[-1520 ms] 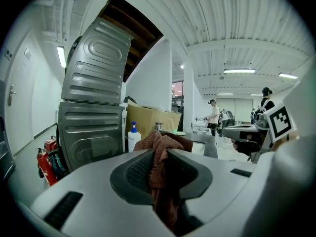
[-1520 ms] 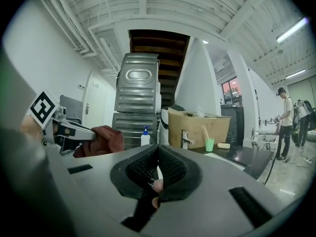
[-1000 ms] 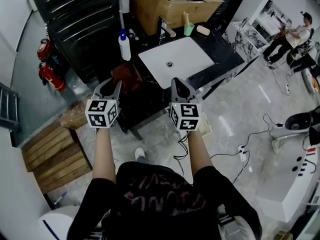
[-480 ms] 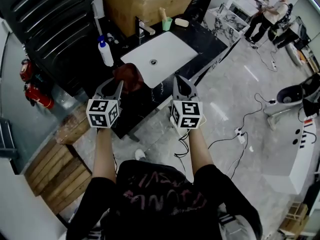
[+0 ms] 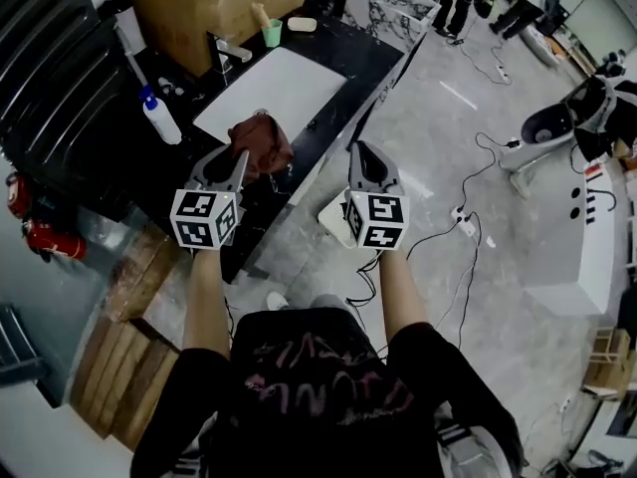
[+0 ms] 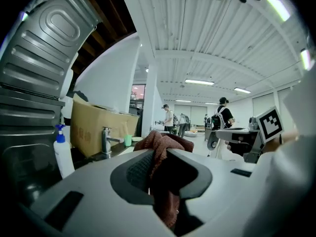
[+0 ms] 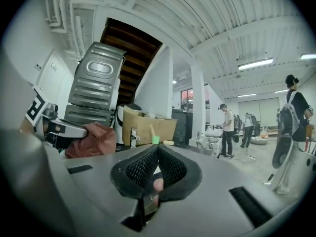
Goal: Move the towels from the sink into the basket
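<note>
I see left gripper (image 5: 233, 157) fingers clamped on 1 reddish-brown towel (image 5: 261, 139), bunched between them and bulging past the tips, sink (image 5: 271, 86) just beyond; right gripper (image 5: 360, 151) fingers pressed together, nothing between

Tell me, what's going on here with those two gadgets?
A person holds a gripper in each hand. The left gripper has its fingers clamped on a rust-brown towel, held up over the black counter beside the white sink. The right gripper is shut with nothing in it.
</note>
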{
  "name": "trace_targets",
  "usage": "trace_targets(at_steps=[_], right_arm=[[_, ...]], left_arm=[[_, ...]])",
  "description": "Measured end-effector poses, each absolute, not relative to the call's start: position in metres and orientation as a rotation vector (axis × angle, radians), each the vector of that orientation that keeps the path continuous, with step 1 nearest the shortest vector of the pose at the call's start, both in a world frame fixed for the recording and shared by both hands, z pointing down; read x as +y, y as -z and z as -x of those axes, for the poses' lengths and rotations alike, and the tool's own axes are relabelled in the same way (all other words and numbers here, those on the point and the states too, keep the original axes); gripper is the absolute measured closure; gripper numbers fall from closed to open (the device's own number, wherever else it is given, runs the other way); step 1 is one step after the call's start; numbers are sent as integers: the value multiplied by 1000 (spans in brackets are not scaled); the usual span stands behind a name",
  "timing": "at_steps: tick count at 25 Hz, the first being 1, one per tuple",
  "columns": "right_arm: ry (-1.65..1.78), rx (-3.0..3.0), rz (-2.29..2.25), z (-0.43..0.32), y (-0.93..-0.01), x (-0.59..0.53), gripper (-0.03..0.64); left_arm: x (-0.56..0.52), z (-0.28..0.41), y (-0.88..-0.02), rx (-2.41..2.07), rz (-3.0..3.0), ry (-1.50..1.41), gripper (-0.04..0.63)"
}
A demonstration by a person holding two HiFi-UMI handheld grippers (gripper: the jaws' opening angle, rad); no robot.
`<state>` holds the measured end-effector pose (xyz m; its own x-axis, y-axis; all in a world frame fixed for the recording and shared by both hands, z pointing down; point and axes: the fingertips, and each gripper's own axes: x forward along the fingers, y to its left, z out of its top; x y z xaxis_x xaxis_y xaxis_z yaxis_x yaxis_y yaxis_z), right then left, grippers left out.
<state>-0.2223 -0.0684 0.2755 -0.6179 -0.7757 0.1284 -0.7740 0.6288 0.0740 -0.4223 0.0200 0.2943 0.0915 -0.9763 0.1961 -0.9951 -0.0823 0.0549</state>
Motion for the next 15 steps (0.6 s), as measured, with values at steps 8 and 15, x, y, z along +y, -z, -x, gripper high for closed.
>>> trace_targets(at_steps=[8,15], right_arm=[[25,-2562,-1515,151,-273,-75,601],[12,-2468,-1647,93,-278,-84,601]], left_arm=[[-16,376,-294,-1846,-2316,-137,509],[-51,323,-298,-1712,-2417,-156,509]])
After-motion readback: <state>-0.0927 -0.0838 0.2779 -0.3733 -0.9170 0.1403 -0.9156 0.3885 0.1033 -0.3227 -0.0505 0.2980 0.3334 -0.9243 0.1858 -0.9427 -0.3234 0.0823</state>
